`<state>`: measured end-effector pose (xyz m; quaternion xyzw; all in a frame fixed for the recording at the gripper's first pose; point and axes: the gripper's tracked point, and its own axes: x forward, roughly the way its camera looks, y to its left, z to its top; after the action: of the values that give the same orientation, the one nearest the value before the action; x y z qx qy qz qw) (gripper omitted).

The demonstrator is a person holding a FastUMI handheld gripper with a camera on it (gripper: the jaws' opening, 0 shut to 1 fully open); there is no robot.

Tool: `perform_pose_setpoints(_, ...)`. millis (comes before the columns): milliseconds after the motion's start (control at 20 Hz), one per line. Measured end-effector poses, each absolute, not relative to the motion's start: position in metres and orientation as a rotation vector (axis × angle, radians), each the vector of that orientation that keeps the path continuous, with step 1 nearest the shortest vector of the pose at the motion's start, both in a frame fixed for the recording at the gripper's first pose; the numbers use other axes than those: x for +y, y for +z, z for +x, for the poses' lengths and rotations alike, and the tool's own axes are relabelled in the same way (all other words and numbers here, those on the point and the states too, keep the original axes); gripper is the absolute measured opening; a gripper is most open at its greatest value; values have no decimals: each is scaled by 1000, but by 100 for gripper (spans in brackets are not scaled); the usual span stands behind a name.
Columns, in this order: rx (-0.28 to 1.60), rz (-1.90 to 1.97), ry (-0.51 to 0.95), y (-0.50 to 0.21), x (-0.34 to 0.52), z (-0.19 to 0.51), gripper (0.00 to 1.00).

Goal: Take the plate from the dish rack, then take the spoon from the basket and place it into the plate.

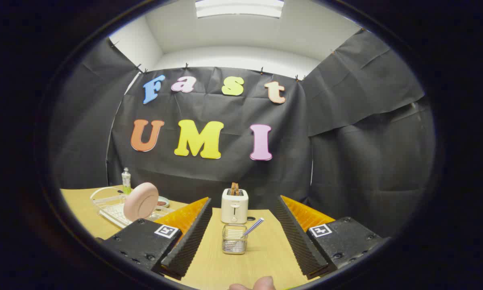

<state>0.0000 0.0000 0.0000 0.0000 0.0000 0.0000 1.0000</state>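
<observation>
— Table point(265, 257) first: how many things stand on it?

— One toaster point(234, 205) at the far edge by the black cloth, with two slices sticking up from its slot. Take it as the landmark. One dish rack point(112, 207) sits well to the left of the toaster, and one pink plate point(141, 201) stands on edge in it, tilted. One small wire basket point(234, 239) is just in front of the toaster, apart from it. One spoon point(252, 227) with a checked handle leans out of the basket, handle pointing up and to the right. One small bottle point(126, 181) stands behind the rack, left of the toaster. A small round thing lies beside the plate; I cannot tell what it is.

— And the gripper point(241, 231)?

— Released, its two fingers spread wide and level above the table, holding nothing. The basket and toaster lie ahead in the gap between them; the rack lies beyond the left finger. Fingertips of one hand point(253, 284) show at the near edge.
</observation>
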Motion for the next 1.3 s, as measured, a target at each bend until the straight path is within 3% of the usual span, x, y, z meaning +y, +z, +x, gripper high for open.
perform_pose_setpoints(1300, -15, 38, -5, 26, -14, 9, 100)
